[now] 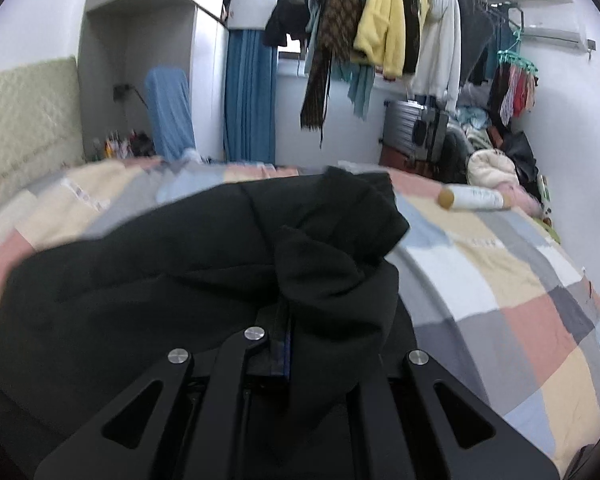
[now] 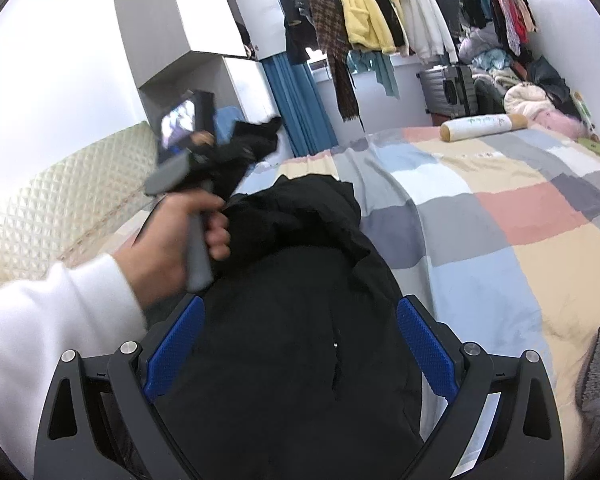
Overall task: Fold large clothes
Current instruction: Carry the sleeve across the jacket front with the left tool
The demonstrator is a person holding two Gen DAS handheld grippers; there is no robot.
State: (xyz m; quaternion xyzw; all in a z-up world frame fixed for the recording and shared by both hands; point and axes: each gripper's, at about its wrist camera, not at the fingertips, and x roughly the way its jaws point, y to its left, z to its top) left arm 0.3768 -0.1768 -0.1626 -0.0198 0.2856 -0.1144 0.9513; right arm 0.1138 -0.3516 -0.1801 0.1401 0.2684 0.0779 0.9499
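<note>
Black coat [image 2: 292, 320] bunched mid-frame, folding barely begun; left gripper [image 1: 284, 344] clamped on its fabric, right gripper [image 2: 296, 348] spread apart.

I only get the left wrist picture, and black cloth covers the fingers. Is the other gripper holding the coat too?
Observer: No. The right gripper is open, its blue padded fingers spread on either side of the black padded coat and not closed on it.
Operator: What does my gripper look like from there?
Observer: The left gripper is raised above the patchwork checked bedspread, with a bunch of the coat's cloth in its fingers.
Operator: Who holds it up?
Observer: A bare left hand in a white sleeve grips its grey handle.
Operator: Anything else near me?
Observer: A grey fluffy blanket lies at the bed's right edge.
</note>
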